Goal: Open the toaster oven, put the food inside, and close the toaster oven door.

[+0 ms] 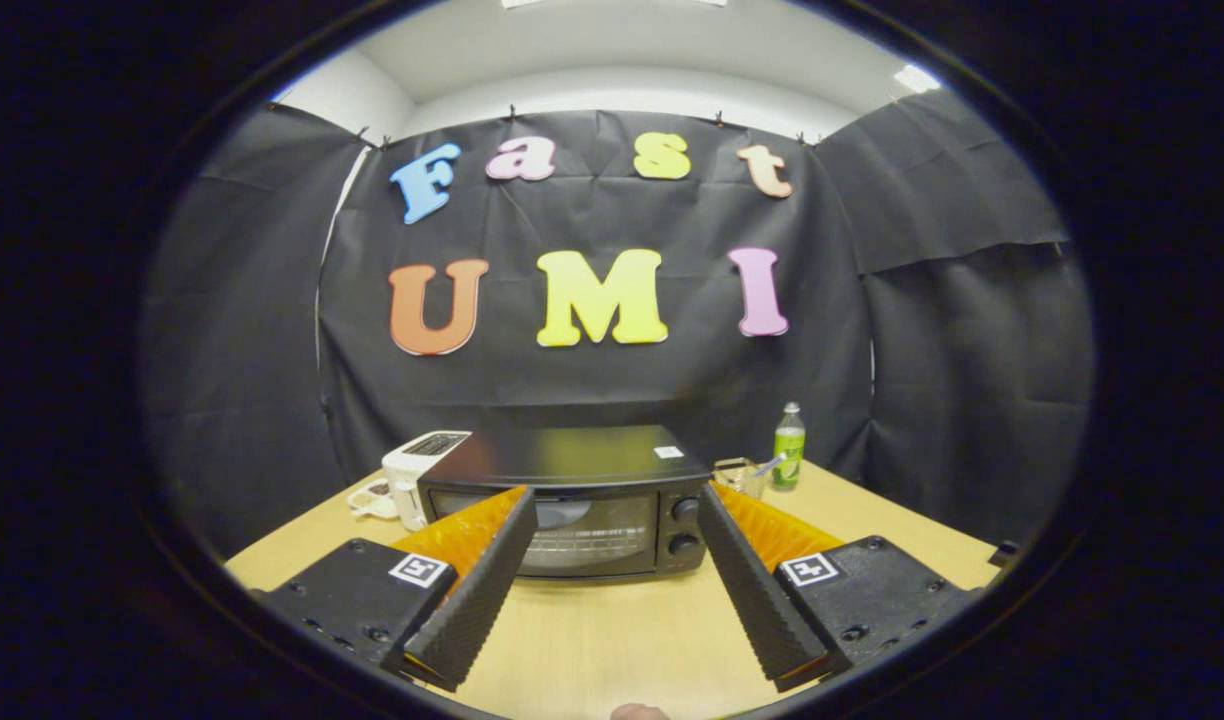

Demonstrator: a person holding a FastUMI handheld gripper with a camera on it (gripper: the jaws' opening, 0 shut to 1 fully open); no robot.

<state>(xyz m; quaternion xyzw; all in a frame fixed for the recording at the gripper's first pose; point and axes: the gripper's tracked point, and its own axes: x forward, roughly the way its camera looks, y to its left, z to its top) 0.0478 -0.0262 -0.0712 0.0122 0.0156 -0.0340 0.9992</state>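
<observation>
Black cloth backs the wooden table (pixel 612 640). Your gripper (pixel 612 520) is spread wide, holding nothing. The toaster oven (pixel 572 500), door shut, sits toward the table's far edge. Risk: approaching off-centre, a finger may miss the door's top edge and shove the oven backward.

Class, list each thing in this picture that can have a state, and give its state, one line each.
toaster oven: door shut, upright on the table.
gripper: fingers open, holding nothing, toaster oven beyond them.
green bottle: upright, cap on.
white toaster: upright beside the toaster oven.
</observation>
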